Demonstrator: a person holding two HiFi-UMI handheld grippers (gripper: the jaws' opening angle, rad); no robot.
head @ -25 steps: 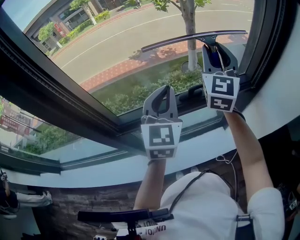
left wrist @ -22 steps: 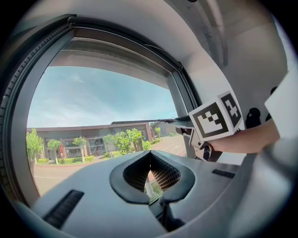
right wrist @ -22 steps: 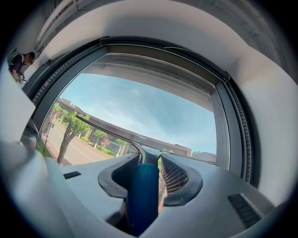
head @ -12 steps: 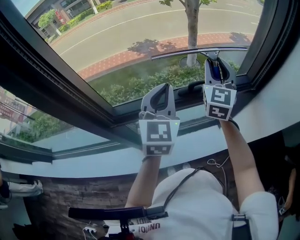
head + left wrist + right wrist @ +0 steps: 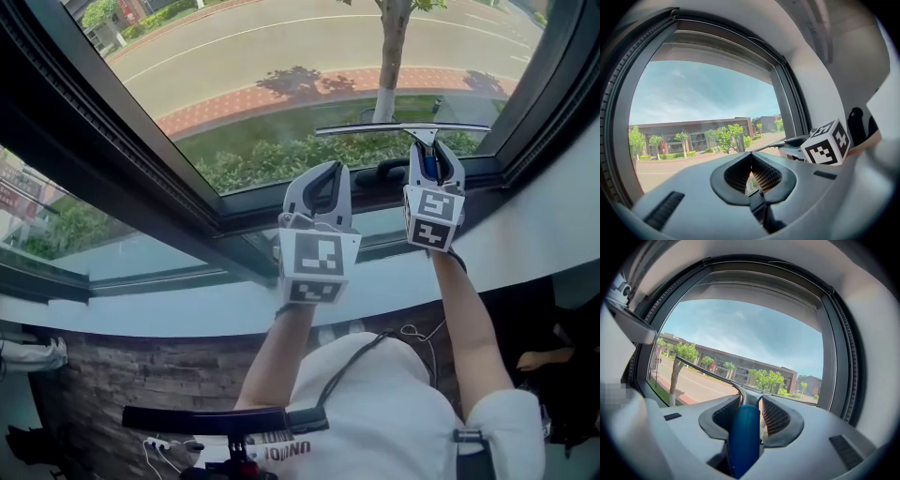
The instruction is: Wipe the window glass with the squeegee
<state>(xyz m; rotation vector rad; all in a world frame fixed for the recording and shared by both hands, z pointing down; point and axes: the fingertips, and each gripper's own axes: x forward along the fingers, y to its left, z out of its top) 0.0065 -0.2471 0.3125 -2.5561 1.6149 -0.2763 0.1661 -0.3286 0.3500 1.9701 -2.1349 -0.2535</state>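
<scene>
The squeegee has a long dark blade point(image 5: 403, 128) lying across the lower part of the window glass point(image 5: 281, 66), just above the bottom frame. Its blue handle point(image 5: 429, 161) runs down into my right gripper point(image 5: 433, 173), which is shut on it. In the right gripper view the blue handle point(image 5: 744, 437) sits between the jaws of the right gripper point(image 5: 750, 404) and the blade point(image 5: 708, 369) stretches left against the pane. My left gripper point(image 5: 319, 192) hangs to the left of it, shut and holding nothing; its jaws meet in the left gripper view point(image 5: 751, 157).
A thick black window frame point(image 5: 234, 211) borders the pane below and at both sides. A dark window handle point(image 5: 389, 173) lies on the bottom frame between the grippers. A pale sill point(image 5: 187, 309) runs under it. Outside are a road, a tree and hedges.
My right gripper has drawn the squeegee down the glass, from mid-pane to just above the bottom frame. The left gripper has stayed about where it was, still shut.
</scene>
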